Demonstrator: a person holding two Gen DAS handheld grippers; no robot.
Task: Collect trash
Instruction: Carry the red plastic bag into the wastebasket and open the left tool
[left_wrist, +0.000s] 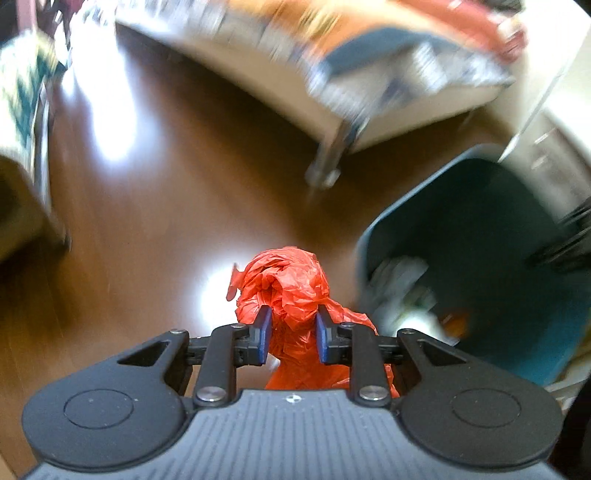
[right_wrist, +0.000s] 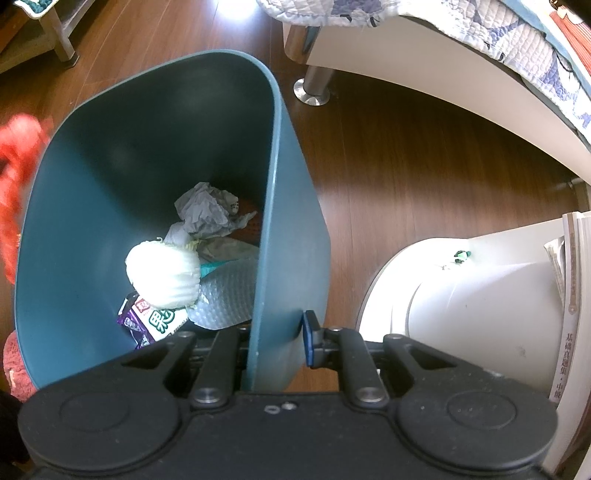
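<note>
A crumpled red plastic bag hangs between the blue pads of my left gripper, which is shut on it above the brown floor. The teal trash bin stands to its right. In the right wrist view my right gripper is shut on the teal trash bin's near wall, one finger inside and hidden, the blue pad outside. The bin holds grey paper, a white cabbage piece and a snack packet. The red bag shows blurred at the bin's left rim.
A bed with a quilt and a metal leg stands beyond the bin. A white round appliance and a book are on the right. A low wooden bench is at far left. A pinkish slipper lies by the bin.
</note>
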